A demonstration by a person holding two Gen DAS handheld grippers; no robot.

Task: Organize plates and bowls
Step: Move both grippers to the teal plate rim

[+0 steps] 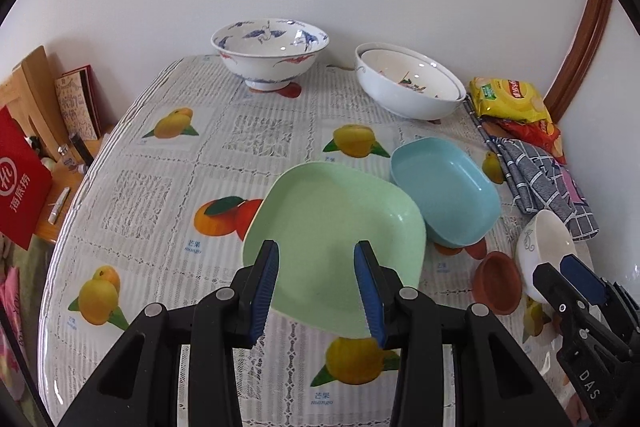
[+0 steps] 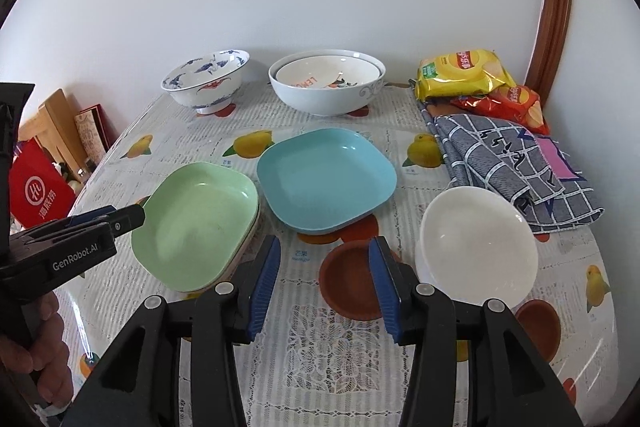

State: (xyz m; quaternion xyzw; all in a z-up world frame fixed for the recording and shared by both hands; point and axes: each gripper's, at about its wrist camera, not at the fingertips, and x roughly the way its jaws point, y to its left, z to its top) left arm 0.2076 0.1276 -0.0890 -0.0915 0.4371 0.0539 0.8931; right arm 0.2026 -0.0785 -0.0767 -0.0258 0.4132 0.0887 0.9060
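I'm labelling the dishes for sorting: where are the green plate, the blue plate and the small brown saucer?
green plate [image 2: 196, 223]: right wrist view, inner floor.
blue plate [image 2: 326, 175]: right wrist view, inner floor.
brown saucer [image 2: 346, 279]: right wrist view, inner floor.

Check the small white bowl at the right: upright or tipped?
Tipped. The white bowl leans with its opening tilted toward the camera, propped on a brown saucer.
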